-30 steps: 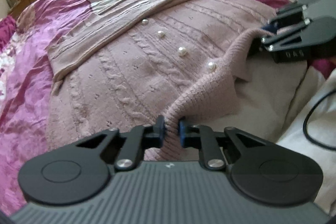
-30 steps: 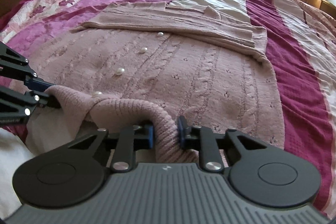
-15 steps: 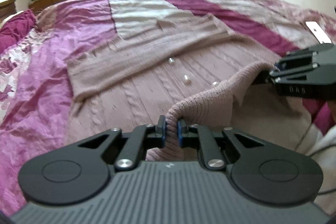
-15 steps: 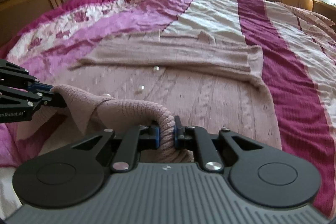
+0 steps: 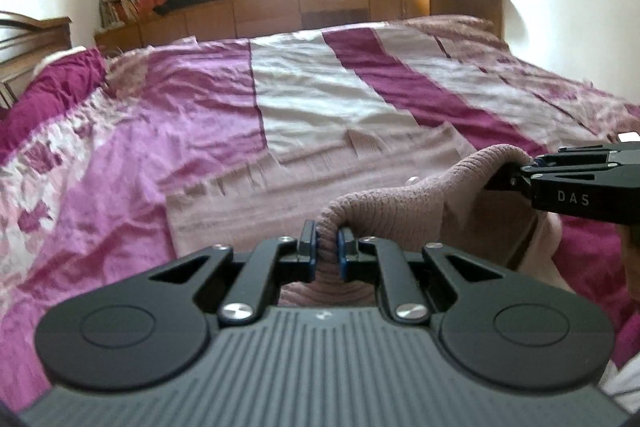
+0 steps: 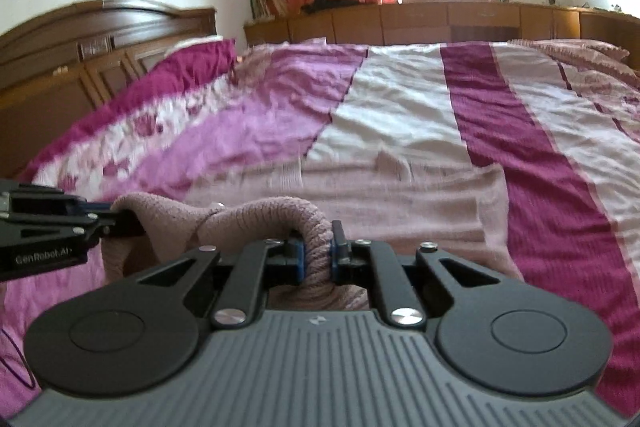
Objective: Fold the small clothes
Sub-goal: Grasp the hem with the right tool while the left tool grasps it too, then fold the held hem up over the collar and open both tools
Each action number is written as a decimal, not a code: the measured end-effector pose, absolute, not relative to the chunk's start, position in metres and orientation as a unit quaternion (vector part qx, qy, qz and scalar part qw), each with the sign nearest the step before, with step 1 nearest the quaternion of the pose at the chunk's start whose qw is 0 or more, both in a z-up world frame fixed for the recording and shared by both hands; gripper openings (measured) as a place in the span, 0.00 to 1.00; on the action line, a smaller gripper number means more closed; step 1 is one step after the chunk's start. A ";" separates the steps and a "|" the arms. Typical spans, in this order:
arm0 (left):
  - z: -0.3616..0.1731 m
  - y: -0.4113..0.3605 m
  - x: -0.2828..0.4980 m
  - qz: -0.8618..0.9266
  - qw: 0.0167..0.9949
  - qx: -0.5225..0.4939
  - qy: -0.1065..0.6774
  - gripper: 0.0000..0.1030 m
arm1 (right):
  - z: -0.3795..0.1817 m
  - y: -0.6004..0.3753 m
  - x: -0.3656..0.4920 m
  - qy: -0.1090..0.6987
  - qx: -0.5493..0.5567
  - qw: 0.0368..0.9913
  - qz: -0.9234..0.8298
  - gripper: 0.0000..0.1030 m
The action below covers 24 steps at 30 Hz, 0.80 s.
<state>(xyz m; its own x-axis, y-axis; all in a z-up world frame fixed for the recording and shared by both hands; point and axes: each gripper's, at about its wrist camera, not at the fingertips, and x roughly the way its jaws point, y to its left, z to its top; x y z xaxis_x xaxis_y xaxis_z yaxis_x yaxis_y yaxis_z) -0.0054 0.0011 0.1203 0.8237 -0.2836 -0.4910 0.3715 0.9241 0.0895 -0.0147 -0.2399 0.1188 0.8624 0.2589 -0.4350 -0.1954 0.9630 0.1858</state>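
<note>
A dusty-pink knit cardigan (image 5: 280, 187) with pearl buttons lies on the bed, its far part flat on the cover. My left gripper (image 5: 326, 247) is shut on its ribbed near hem. My right gripper (image 6: 316, 251) is shut on the same hem further along. The hem is lifted off the bed and arches between the two grippers. The right gripper also shows at the right of the left wrist view (image 5: 528, 177). The left gripper shows at the left of the right wrist view (image 6: 116, 223). The cardigan (image 6: 400, 195) stretches flat beyond the hem.
The bed cover (image 5: 140, 155) has pink, magenta and cream stripes. A dark wooden headboard (image 6: 100, 43) stands at the left. A low wooden cabinet (image 6: 480, 23) runs under the window at the far side. White walls enclose the room.
Both grippers have risen and tilted up, lifting the cardigan's near hem higher off the bed and carrying it toward the far side. The wall and window have come into view.
</note>
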 end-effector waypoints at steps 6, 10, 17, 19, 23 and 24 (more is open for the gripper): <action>0.138 -0.001 0.022 -0.155 0.960 0.078 0.219 0.12 | 0.139 -0.239 0.021 0.208 0.082 0.968 0.115 0.12; 0.149 -0.004 0.044 -0.148 0.966 0.068 0.203 0.12 | 0.153 -0.238 0.049 0.189 0.083 0.973 0.109 0.12; 0.150 -0.016 0.090 -0.129 0.972 0.071 0.184 0.12 | 0.157 -0.235 0.106 0.177 0.097 0.975 0.088 0.12; 0.144 -0.020 0.105 -0.124 0.972 0.070 0.187 0.12 | 0.151 -0.233 0.124 0.181 0.094 0.976 0.076 0.12; 0.122 -0.026 0.138 -0.110 0.971 0.071 0.200 0.12 | 0.126 -0.224 0.158 0.194 0.069 0.977 0.054 0.12; 0.116 -0.028 0.146 -0.106 0.971 0.072 0.204 0.12 | 0.119 -0.221 0.166 0.198 0.061 0.977 0.049 0.12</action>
